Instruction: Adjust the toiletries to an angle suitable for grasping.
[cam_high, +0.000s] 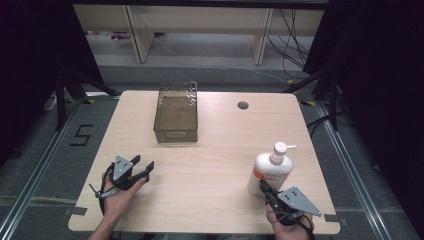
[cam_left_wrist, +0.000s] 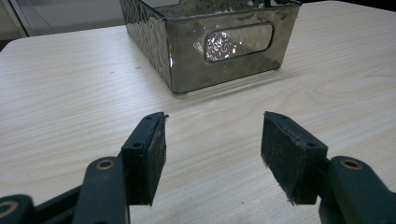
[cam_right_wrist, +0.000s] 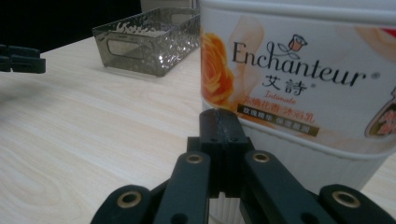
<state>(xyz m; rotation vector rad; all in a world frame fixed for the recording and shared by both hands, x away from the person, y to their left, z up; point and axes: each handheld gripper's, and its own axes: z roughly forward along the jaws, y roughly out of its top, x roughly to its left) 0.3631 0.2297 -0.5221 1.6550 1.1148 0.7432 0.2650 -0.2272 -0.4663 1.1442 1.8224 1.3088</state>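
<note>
Nearest to me, at the desk's (cam_high: 210, 200) front edge, two hands come in from below, each carrying a set of tongs. At about five o'clock the right tongs (cam_high: 263, 187) have their jaws pressed flat together with nothing between them, tips pointing at the base of a white pump bottle (cam_high: 269, 172); in the right gripper view the closed tips (cam_right_wrist: 219, 122) sit just before the bottle's (cam_right_wrist: 299, 93) lower wall, right at the orange-rose label, though I cannot tell whether they actually touch it. That bottle stands upright at roughly four o'clock on the desk, its pump head on top with the spout turned toward the right edge. At about seven o'clock the left tongs (cam_high: 142, 166) rest low over the wood in the left hand (cam_high: 120, 197), jaws standing well apart and empty; the left gripper view shows bare desk (cam_left_wrist: 70, 93) between the two black pads (cam_left_wrist: 289, 154) and, straight ahead of them, the short end of a smoky, see-through plastic bin (cam_left_wrist: 219, 51) with its oval handle cut-out. This bin (cam_high: 176, 112) sits at about eleven o'clock, long side running away from me, well apart from the bottle and from both hands. A small round grommet hole (cam_high: 243, 105) marks the desktop near one o'clock.
</note>
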